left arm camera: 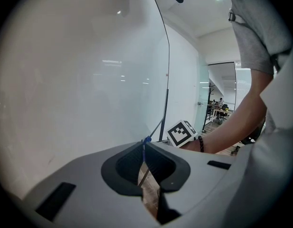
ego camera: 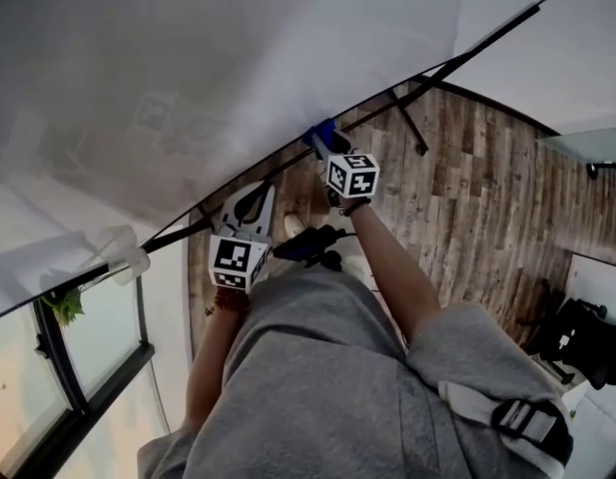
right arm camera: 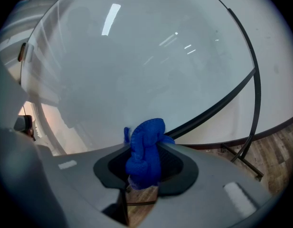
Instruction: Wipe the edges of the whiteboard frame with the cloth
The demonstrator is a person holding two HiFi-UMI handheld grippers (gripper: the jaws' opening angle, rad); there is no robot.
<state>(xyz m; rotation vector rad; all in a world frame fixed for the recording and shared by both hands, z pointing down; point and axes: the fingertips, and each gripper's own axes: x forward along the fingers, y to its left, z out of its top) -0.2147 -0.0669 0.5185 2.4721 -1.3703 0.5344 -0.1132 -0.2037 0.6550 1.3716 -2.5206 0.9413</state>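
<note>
The whiteboard [ego camera: 238, 68] fills the upper head view, its black frame edge [ego camera: 457, 58] running diagonally along the bottom. My right gripper [ego camera: 327, 148] is shut on a bunched blue cloth [ego camera: 320, 136], and the cloth is pressed against that edge. In the right gripper view the cloth [right arm camera: 145, 151] stands up between the jaws of the right gripper [right arm camera: 145, 141], just in front of the frame [right arm camera: 217, 106]. My left gripper [ego camera: 250, 203] hovers by the same edge, further left. Its jaws [left arm camera: 144, 144] meet at the tips, with only a thin blue sliver there. The frame's upright edge [left arm camera: 166, 108] rises ahead.
Wooden floor [ego camera: 467, 198] lies below the board, crossed by a black stand leg [ego camera: 407, 123]. A window [ego camera: 88, 367] and a small plant [ego camera: 63, 305] are lower left. A white object [ego camera: 123, 252] sits on the frame at left. A black chair [ego camera: 587, 342] stands right.
</note>
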